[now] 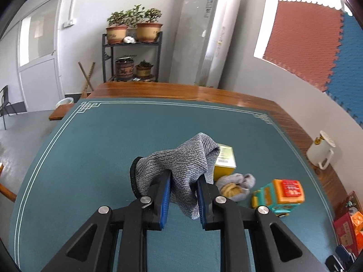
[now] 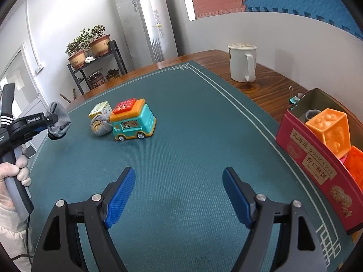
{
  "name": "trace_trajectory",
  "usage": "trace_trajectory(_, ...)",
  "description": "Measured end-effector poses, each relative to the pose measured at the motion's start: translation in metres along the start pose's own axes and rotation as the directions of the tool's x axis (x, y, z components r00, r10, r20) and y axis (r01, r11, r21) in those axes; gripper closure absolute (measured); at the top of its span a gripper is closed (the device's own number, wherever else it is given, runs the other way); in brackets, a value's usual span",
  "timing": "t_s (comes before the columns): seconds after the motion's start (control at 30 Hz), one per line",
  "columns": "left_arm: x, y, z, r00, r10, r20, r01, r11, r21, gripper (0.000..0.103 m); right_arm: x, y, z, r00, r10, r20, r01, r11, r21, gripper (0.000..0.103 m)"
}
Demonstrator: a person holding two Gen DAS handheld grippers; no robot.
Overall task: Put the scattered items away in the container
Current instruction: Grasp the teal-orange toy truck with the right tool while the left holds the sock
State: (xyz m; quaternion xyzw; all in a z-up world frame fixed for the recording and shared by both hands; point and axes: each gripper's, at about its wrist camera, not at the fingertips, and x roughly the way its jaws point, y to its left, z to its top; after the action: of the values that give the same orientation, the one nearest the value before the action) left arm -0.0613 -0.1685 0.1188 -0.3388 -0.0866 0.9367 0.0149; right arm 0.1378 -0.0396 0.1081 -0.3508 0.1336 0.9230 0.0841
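Blue-padded left gripper [image 1: 183,187] is clamped on a grey knitted sock [image 1: 181,158], held clear of the green mat [image 1: 90,158]. It should go high over the toy bus [image 2: 132,120] to the red cardboard box [image 2: 317,165]. Right gripper [image 2: 179,190] gapes empty.

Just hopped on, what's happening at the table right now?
The left gripper is shut on a grey sock, held up off the green mat. The right gripper hangs open and empty. A toy van, a rolled sock and a small box still lie out; the red container holds orange blocks.
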Motion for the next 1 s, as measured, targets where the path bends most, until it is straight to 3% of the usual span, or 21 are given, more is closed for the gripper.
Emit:
trace_trajectory(0.17, -0.007, 0.001, 0.005, 1.0, -0.011, 0.007, 0.011, 1.0, -0.008, 0.081, -0.001, 0.019, 0.008, 1.0, 0.015, -0.005, -0.015, 0.998, -0.064, 0.021)
trace_trajectory(0.4, -0.011, 0.011, 0.012, 1.0, -0.016, 0.018, 0.016, 0.999, -0.029, 0.081, 0.023, 0.067, 0.034, 0.993, 0.108, -0.052, -0.115, 0.979, -0.167, 0.021)
trace_trajectory(0.5, -0.011, 0.011, 0.011, 0.999, -0.03, 0.012, 0.03, 0.999, -0.025, 0.081, 0.045, 0.081, 0.041, 0.995, 0.08, -0.052, -0.089, 0.974, -0.206, 0.021)
trace_trajectory(0.73, -0.003, 0.008, 0.007, 0.999, -0.043, -0.015, 0.043, 0.999, -0.016, 0.081, 0.093, 0.063, 0.059, 0.997, 0.047, -0.063, -0.059, 0.979, -0.197, 0.021)
trace_trajectory(1.0, 0.014, 0.005, -0.003, 0.998, -0.022, -0.056, 0.021, 1.0, -0.014, 0.081, 0.118, 0.054, 0.089, 0.973, 0.209, -0.097, -0.227, 0.941, -0.25, 0.021)
